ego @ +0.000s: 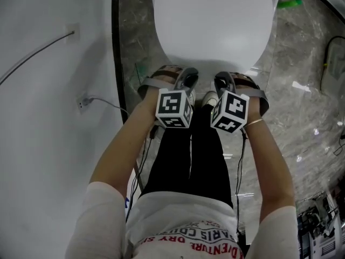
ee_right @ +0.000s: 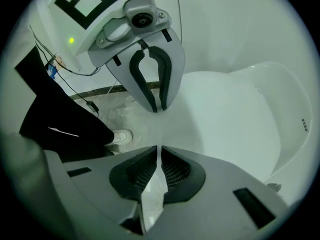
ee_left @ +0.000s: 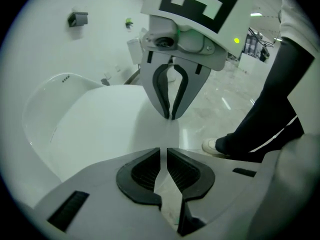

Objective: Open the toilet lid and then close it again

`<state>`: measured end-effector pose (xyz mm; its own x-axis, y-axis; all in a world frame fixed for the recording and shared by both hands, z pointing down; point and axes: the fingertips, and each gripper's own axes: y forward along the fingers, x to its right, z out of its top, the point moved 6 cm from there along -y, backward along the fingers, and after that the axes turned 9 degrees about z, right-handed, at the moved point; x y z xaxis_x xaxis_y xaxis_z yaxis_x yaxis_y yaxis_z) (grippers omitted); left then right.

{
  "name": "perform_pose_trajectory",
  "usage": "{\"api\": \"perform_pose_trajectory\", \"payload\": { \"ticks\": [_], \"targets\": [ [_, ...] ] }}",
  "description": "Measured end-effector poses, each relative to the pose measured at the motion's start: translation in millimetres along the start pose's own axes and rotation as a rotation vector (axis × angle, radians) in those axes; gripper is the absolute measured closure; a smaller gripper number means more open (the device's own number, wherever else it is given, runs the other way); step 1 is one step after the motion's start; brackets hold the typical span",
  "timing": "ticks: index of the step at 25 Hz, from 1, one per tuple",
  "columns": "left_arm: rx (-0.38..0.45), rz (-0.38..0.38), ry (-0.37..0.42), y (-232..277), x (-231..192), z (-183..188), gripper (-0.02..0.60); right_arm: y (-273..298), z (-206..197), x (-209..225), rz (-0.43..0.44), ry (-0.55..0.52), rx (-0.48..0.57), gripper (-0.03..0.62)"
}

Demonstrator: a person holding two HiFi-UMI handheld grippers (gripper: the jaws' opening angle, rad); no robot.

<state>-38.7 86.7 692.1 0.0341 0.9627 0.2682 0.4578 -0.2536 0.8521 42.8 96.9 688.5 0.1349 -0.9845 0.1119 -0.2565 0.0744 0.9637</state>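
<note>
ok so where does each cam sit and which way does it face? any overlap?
Head view: on the person's head, facing steeply down at the toilet lid; shows forearms, left gripper, right gripper, legs.
Left gripper view: on the left gripper, looking along its jaws across the lid; shows a trouser leg and white shoe.
Right gripper view: on the right gripper, mirrored; leg and shoe too.
Shared: both gripper views catch the lid and the opposite gripper.

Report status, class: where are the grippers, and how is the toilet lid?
Left gripper and right gripper: jaws barely apart, holding nothing. Toilet lid down, both grippers at its front edge. Nothing in the way.
</note>
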Motion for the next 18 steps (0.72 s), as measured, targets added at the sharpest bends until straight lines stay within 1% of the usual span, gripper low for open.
{"api": "perform_pose_trajectory", "payload": {
  "ticks": [2, 4, 7, 10, 14, 15, 16, 18],
  "targets": [
    [0.010, -0.008, -0.041, 0, -3, -2, 0.544, 1, -1, 0, -0.001, 0.023, 0.014, 0.560],
    [0.012, -0.008, -0.033, 1, -3, -3, 0.546, 2, 0, 0, 0.004, 0.039, 0.012, 0.563],
    [0.006, 0.006, -0.004, 1, 0, -3, 0.546, 4, 3, 1, 0.015, 0.056, -0.023, 0.565],
    [0.003, 0.023, -0.032, 3, 0, -3, 0.548, 6, 5, 3, 0.011, 0.072, -0.047, 0.566],
    [-0.012, 0.027, -0.055, 2, -2, -3, 0.549, 4, 3, 3, 0.011, 0.087, -0.010, 0.566],
    [-0.017, 0.040, -0.066, -1, -5, -1, 0.552, 0, 2, 2, 0.010, 0.094, 0.002, 0.566],
    [-0.016, 0.065, -0.083, -6, -9, 2, 0.574, -6, 2, 1, 0.004, 0.103, 0.013, 0.566],
    [0.015, 0.115, -0.144, -25, -21, 11, 0.574, -27, 5, 2, -0.024, 0.137, 0.049, 0.566]
  ]
}}
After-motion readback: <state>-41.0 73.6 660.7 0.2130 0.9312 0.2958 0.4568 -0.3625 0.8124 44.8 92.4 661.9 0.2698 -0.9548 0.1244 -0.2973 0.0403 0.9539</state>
